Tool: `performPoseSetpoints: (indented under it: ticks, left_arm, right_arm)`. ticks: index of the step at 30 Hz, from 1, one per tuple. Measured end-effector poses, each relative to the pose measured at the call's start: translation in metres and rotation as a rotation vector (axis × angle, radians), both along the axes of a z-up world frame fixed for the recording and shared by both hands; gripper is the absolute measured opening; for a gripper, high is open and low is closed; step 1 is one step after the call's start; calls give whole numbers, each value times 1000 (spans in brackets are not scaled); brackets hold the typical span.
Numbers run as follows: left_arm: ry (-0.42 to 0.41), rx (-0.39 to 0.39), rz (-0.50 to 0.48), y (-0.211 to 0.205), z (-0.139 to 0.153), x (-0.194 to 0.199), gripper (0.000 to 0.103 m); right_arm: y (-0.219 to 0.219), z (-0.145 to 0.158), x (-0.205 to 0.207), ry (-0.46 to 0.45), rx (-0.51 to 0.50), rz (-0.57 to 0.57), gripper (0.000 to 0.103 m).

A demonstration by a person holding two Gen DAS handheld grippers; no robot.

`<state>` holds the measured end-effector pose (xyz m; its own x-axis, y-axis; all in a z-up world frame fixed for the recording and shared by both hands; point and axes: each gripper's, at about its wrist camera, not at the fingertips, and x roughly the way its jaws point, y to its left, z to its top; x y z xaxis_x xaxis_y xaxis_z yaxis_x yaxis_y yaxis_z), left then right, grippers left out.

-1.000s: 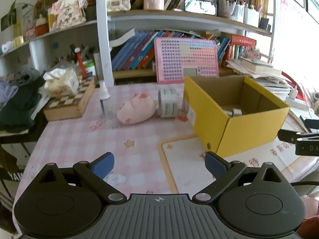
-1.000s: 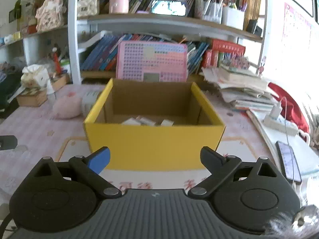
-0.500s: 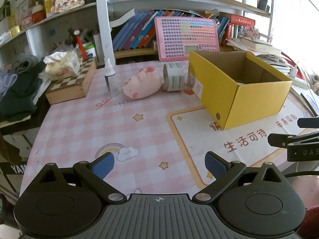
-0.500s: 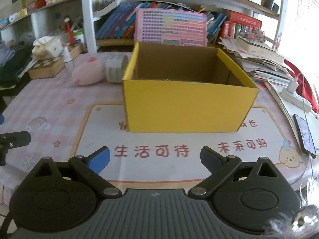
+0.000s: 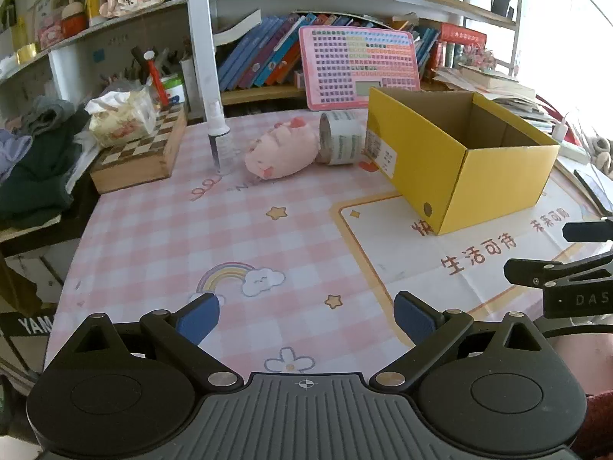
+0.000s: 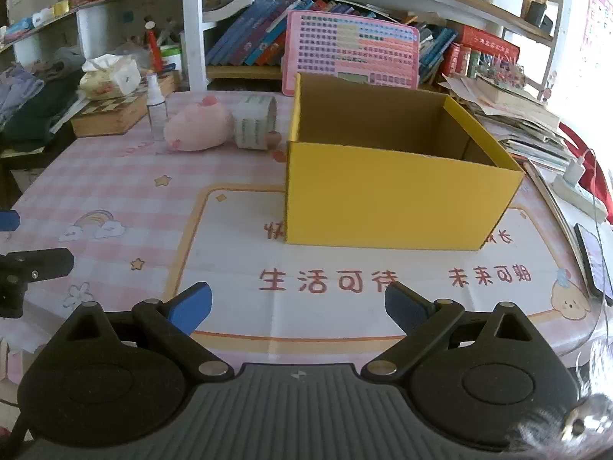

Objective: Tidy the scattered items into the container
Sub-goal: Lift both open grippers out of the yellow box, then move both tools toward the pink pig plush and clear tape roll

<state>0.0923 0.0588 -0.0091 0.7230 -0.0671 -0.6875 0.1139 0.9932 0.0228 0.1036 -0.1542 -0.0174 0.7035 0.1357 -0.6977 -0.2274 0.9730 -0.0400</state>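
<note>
Both tools, left tool (image 5: 306, 314) and right tool (image 6: 297, 304), have pulled back, released; reaching past the cardboard box (image 6: 394, 199) could topple the spray bottle (image 5: 220, 142).

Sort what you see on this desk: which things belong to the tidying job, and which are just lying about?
Job: yellow box, pink plush toy, paper roll, spray bottle.
Lying about: chequered box, tissue pack, pink board, phone.

A yellow box (image 6: 394, 199) sits on a pink checked tablecloth (image 5: 184, 237), near a pink plush toy (image 5: 281, 153) and a brown-and-white chequered board (image 5: 138, 145).
</note>
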Motion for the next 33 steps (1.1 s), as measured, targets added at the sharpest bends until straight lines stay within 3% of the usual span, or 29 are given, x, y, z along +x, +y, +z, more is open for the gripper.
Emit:
performPoseSetpoints:
  ticks: [10,16,27,33]
  left_arm:
    - [-40,-14,24,19,6,-4,99]
    - [-70,19,-24,16,9,-7,99]
    - [-117,20,-49,26,14,-14,99]
    - [-103,0,-31,34,11,-13,99]
  right_arm:
    - [30,7,-4,-41,-34,87,97]
    - [46,11,-5,-63,-56,130,97]
    - [59,18,-4,-80,-32,139,97]
    - [68,17,-3,-77,-47,164,97]
